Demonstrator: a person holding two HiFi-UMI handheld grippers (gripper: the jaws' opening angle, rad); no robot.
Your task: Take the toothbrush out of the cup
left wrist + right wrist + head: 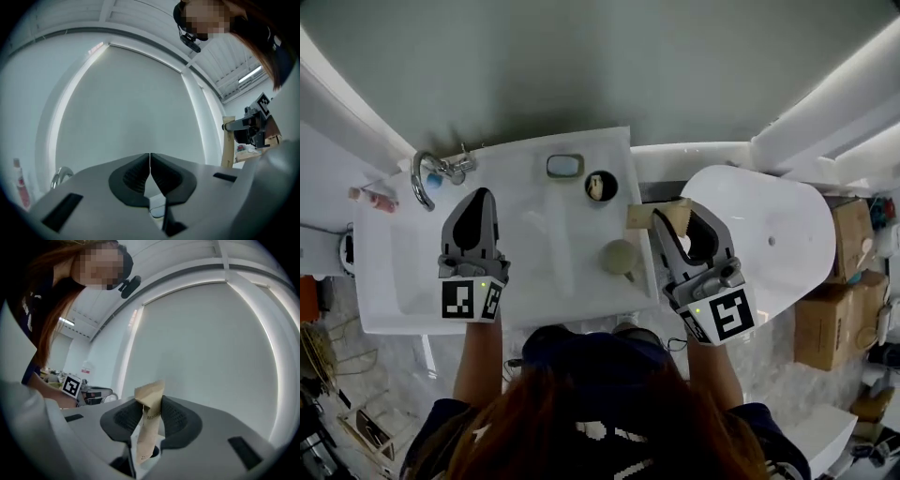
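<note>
Toothbrush (145,437) is out: paper-wrapped, clamped in your right tool (151,411).
You hold it just right of the sink (534,244), apart from the dark cup (601,186); left tool (150,161) closed, empty. Probably only set-down remains.

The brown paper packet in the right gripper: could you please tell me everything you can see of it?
The brown paper packet is a slim, flat sleeve of tan kraft-like paper with small dark print, too blurred to read. The right gripper's fingers clamp it on both sides. It stands roughly upright between them, its creased top end poking past the fingertips. Nothing else touches it, and its contents are hidden.
</note>
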